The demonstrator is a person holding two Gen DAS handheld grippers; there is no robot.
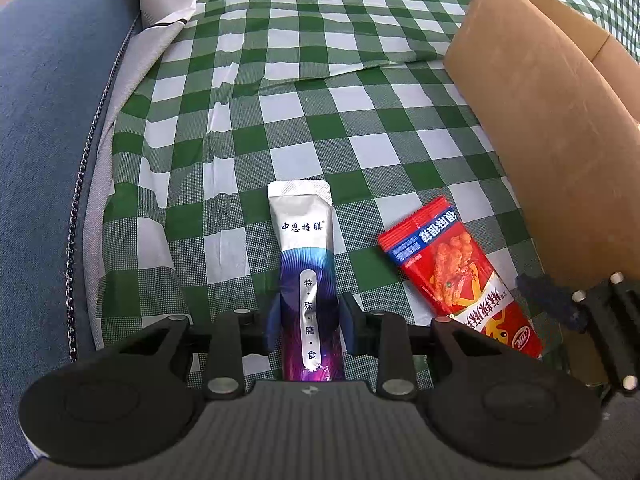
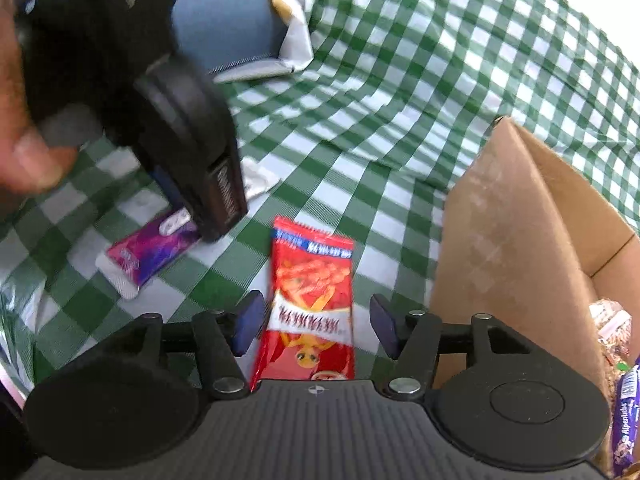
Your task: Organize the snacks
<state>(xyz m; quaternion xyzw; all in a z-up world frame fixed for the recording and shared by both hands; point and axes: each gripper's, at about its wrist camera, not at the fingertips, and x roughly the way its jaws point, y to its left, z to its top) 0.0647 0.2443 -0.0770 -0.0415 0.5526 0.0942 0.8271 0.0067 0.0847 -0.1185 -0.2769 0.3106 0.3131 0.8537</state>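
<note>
A silver and purple sachet (image 1: 306,264) lies on the green checked cloth (image 1: 320,120), and my left gripper (image 1: 312,320) is shut on its lower half, both pads pressing its sides. To its right lies a red snack packet (image 1: 460,280). In the right wrist view this red packet (image 2: 312,300) lies flat on the cloth between the fingers of my right gripper (image 2: 316,326), which is open with a gap on each side. The left gripper (image 2: 192,208) shows there at upper left over the sachet (image 2: 148,252).
An open cardboard box (image 2: 520,240) stands right of the packets, with several wrapped snacks (image 2: 624,408) inside. A blue cushioned surface (image 1: 48,140) borders the cloth on the left. White paper (image 1: 164,4) lies at the far left corner. A hand (image 2: 24,140) holds the left gripper.
</note>
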